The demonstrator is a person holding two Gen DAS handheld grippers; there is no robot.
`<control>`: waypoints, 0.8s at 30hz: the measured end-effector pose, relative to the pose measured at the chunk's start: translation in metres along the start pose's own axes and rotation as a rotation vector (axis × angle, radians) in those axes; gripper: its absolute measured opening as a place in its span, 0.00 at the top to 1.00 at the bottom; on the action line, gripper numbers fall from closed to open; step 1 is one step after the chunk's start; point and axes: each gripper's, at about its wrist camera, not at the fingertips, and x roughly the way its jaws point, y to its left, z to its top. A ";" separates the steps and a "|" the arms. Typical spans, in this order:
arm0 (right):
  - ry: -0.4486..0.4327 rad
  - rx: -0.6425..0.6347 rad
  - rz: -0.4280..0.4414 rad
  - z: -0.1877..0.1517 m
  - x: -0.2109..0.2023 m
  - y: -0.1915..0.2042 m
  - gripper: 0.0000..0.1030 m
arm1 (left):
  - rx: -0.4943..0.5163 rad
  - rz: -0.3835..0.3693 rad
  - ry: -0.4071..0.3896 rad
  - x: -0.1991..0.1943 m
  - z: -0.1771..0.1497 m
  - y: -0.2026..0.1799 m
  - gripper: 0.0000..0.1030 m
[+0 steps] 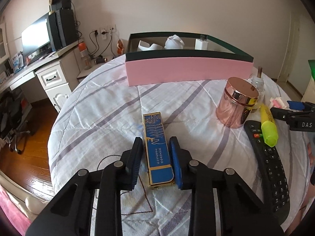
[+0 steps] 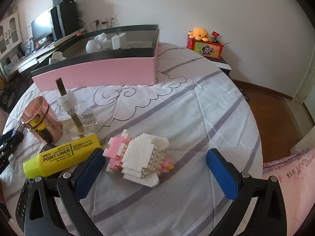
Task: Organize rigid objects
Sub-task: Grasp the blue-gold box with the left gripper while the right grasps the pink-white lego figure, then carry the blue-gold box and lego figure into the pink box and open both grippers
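Observation:
A long blue and gold box (image 1: 157,147) lies on the striped bedspread, and my left gripper (image 1: 156,139) is shut on its near half, one pad on each long side. In the right wrist view a pink and white brick figure (image 2: 137,157) lies between the wide-apart fingers of my open right gripper (image 2: 155,151), closer to the left pad, touching neither. A yellow highlighter (image 2: 63,155) rests across a black remote (image 1: 269,163) just left of it. The pink storage box (image 1: 187,70) stands at the back, holding white items.
A rose-gold tin (image 1: 236,102) and a glass bottle with a stick (image 2: 78,118) stand behind the highlighter. The bed drops to wooden floor (image 1: 29,153) on the left and floor (image 2: 275,118) on the right. A desk with a monitor (image 1: 35,35) stands far left.

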 end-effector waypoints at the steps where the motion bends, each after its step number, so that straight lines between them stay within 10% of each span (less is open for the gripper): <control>1: -0.004 0.005 -0.002 -0.001 -0.001 -0.001 0.05 | -0.006 -0.003 -0.002 0.000 -0.001 0.001 0.77; 5: -0.029 0.027 -0.015 -0.003 -0.004 -0.005 0.40 | -0.026 -0.011 -0.006 -0.002 -0.001 0.003 0.80; 24: -0.060 0.028 0.016 -0.006 -0.007 -0.004 0.41 | -0.067 -0.039 0.005 -0.002 -0.004 0.006 0.79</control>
